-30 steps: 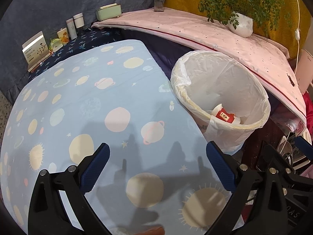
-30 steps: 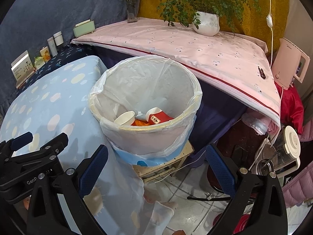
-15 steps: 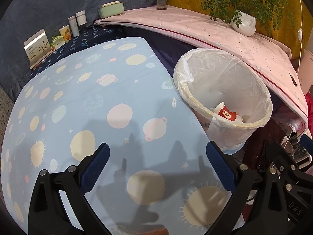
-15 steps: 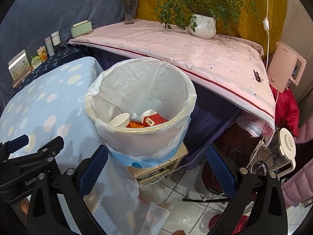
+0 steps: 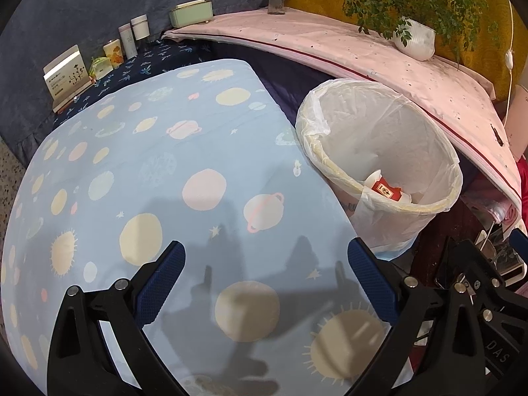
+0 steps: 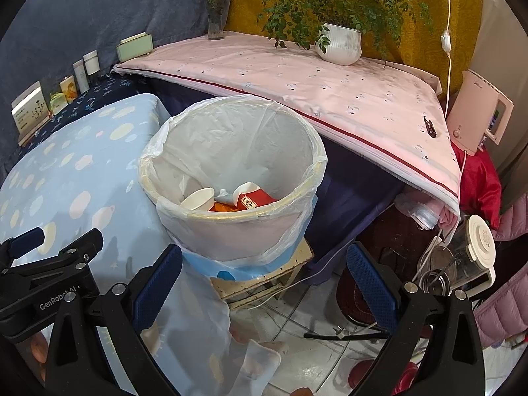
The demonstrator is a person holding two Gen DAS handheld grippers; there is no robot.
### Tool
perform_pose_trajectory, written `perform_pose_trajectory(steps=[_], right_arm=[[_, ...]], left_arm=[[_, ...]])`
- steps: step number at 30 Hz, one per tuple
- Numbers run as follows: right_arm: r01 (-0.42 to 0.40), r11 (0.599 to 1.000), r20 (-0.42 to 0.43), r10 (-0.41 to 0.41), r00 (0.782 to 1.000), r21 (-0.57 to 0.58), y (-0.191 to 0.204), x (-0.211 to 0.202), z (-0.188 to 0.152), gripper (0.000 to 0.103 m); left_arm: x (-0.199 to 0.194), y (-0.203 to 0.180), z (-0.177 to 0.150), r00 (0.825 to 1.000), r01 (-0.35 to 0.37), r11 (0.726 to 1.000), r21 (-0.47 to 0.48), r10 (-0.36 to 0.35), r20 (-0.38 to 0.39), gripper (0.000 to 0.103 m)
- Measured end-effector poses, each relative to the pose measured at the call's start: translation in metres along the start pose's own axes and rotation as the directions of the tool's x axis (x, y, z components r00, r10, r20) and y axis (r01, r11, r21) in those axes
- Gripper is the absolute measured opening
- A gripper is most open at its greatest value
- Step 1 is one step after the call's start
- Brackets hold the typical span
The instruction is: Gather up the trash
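Both claws, left (image 5: 265, 275) and right (image 6: 264, 277), hang released and empty; the lined bin (image 6: 231, 224), cups (image 6: 198, 198) inside, stands just beside the blue-clothed counter's (image 5: 138, 171) edge.

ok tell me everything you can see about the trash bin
The trash bin is a round, pale open-topped tub lined with a thin translucent plastic bag folded over its rim. It stands upright on a small worn stool beside the blue planet-print cloth. Inside lie a white paper cup, a red cup and orange scraps.
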State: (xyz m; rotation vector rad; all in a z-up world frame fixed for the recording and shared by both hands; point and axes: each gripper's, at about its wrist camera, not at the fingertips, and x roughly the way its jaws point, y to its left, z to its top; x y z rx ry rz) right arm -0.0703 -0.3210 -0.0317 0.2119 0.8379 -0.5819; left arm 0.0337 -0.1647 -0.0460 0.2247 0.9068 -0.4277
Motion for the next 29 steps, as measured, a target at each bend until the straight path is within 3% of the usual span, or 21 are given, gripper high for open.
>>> perform_pose_trajectory(steps=[29], right_arm=[[0.004, 1.000, 0.019, -0.004, 1.000, -0.009, 0.0011, -0.0076, 0.0013, 0.096]], left_arm=[[-0.0088, 0.0010, 0.0027, 1.000, 0.021, 1.000, -0.014, -0.021, 0.021, 0.094]])
